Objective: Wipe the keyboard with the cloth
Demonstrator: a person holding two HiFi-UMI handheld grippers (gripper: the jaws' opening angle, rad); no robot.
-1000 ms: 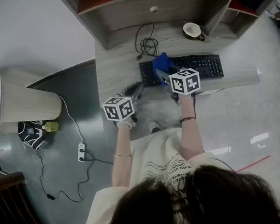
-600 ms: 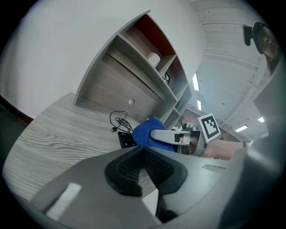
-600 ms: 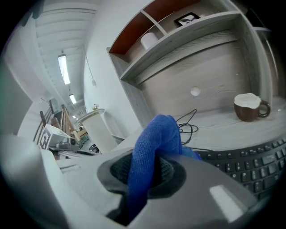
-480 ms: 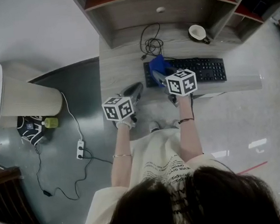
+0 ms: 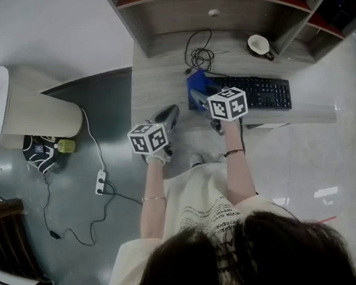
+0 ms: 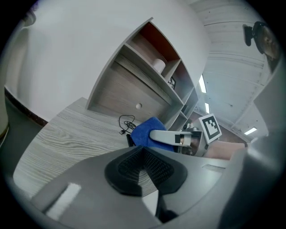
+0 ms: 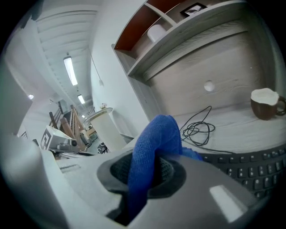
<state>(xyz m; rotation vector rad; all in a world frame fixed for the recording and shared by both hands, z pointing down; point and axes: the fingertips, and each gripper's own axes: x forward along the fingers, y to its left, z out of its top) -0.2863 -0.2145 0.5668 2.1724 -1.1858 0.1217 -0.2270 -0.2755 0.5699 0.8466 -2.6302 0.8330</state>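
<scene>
Fingers (image 7: 210,190) on the right gripper (image 7: 145,176) are pinched tight on the blue cloth (image 7: 154,143), which pokes up out of them in a fold. From the head view it sits right at the left end of the keyboard (image 5: 258,93), touching or just above, hard to say. Left gripper (image 6: 144,169) is closed up with nothing in it over bare worktop (image 5: 153,78) left of the keyboard, so my guess is the wipe is only at the left end, with the long run of keys to the right yet to cover.
</scene>
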